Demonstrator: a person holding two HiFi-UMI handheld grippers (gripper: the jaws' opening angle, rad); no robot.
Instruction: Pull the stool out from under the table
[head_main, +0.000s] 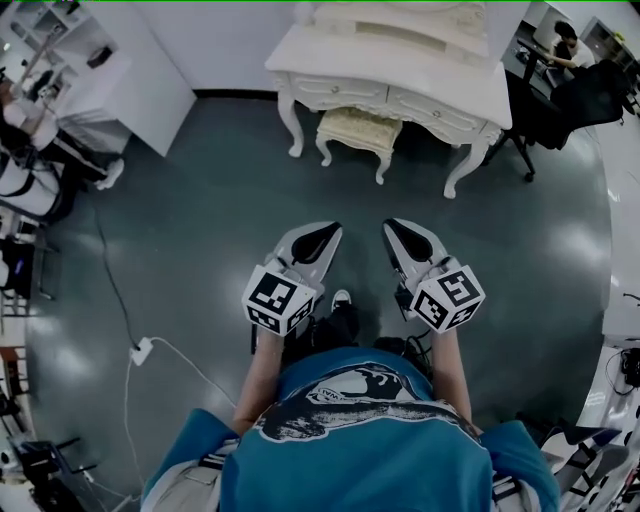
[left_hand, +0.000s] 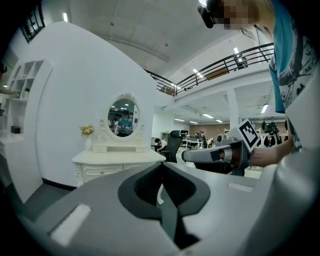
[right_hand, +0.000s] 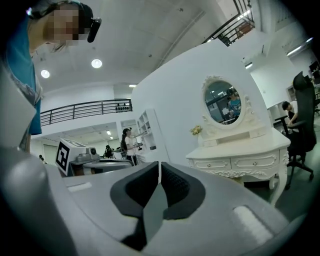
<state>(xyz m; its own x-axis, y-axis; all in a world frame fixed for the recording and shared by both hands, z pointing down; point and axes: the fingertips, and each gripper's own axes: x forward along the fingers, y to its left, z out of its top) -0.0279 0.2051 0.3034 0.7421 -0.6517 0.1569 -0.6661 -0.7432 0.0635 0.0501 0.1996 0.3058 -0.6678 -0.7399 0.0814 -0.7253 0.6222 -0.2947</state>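
Floor (head_main: 200, 220): dark grey, glossy, under my feet.
Dressing table (head_main: 400, 75): white, standing on the floor ahead of me.
Stool (head_main: 357, 130): cream, tucked under the dressing table.
Office chair (head_main: 540, 110): black, just right of the dressing table.
Cable (head_main: 141, 351): white, well left of the dressing table, nearer me.

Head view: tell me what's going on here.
A person stands holding a gripper in each hand. The left gripper and right gripper are both shut and empty, held out over the floor. The stool sits tucked under the white dressing table ahead, untouched; the pull has not begun.
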